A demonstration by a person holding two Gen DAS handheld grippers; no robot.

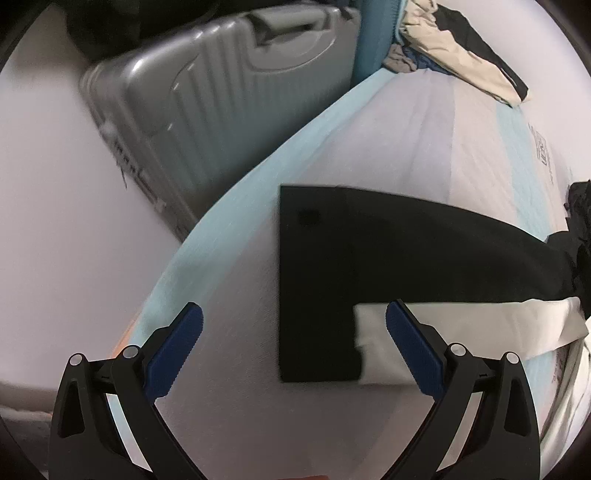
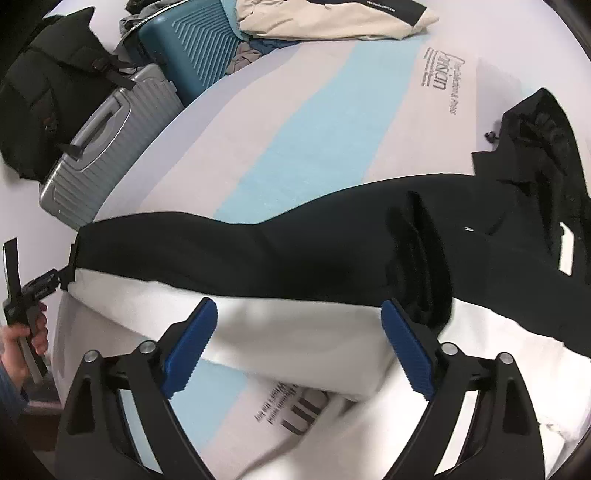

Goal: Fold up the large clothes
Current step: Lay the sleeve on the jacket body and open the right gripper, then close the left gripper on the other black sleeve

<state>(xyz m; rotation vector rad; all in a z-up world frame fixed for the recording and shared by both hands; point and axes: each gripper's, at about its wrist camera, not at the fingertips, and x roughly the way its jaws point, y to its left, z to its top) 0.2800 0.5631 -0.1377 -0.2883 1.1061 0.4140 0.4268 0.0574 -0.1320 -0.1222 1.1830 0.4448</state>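
- The black-and-white jacket point(image 2: 332, 251) lies on the mattress point(image 2: 280, 122), stretched long across it, so I judge the fold begun but far from finished.
- One black sleeve point(image 1: 369, 258) lies flat and straight towards the mattress edge, its square cuff end smooth, with a white strip point(image 1: 461, 325) running beside it.
- In my right view the black panel is laid along the top of the white body, which looks like a first lengthwise fold; I can't be sure how many layers are under it.
- The collar or hood end point(image 2: 535, 155) at the far right is bunched and rumpled, not tucked.
- My right gripper point(image 2: 299, 347) stands wide, nothing pinched; the white cloth lies below its pads, which do not press on it.
- My left gripper point(image 1: 295, 350) is also spread wide and empty, poised over the bare mattress just beside the sleeve cuff, one finger overlapping the white strip in view.
- In the right view I can see the hand point(image 2: 22, 343) that holds the left gripper's handle, off the mattress edge.
- Left to do, as I judge it: bring the sleeve in over the body, flatten the rumpled end, then fold the long shape across into a compact packet.
- Another beige-and-black garment point(image 2: 332, 18) sits heaped at the far end, near the teal suitcase point(image 2: 192, 48) and silver suitcase point(image 2: 107, 140); it looks unfolded.
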